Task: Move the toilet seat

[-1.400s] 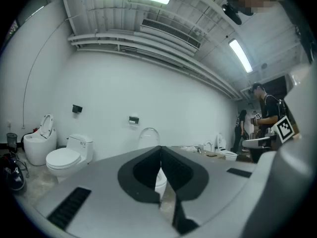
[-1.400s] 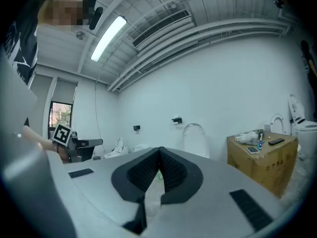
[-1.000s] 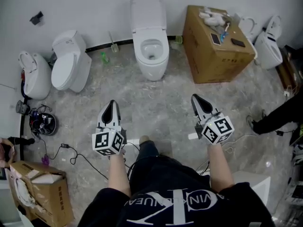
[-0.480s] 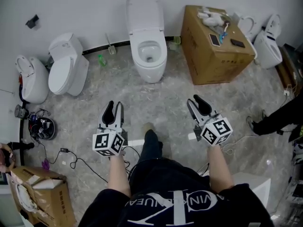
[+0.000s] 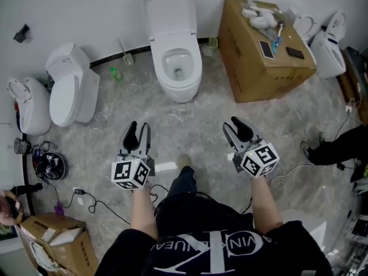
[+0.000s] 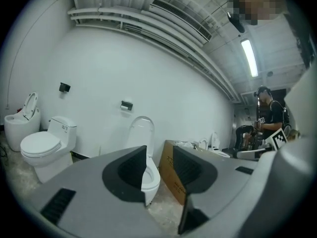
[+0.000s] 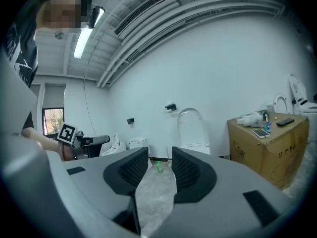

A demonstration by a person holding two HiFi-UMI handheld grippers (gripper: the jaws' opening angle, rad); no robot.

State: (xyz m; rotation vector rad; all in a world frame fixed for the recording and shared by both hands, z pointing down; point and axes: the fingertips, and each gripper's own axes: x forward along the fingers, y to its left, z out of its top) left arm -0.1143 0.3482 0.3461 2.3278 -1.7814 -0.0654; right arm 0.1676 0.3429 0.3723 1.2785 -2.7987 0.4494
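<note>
White toilet seat [image 5: 167,7] stands raised; left gripper [image 5: 138,129] and right gripper [image 5: 231,125] have just been opening, jaws apart, empty.

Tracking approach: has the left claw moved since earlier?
Yes: left claw nearer the white ceramic toilet with raised lid; jaws just opened, nothing between them.
</note>
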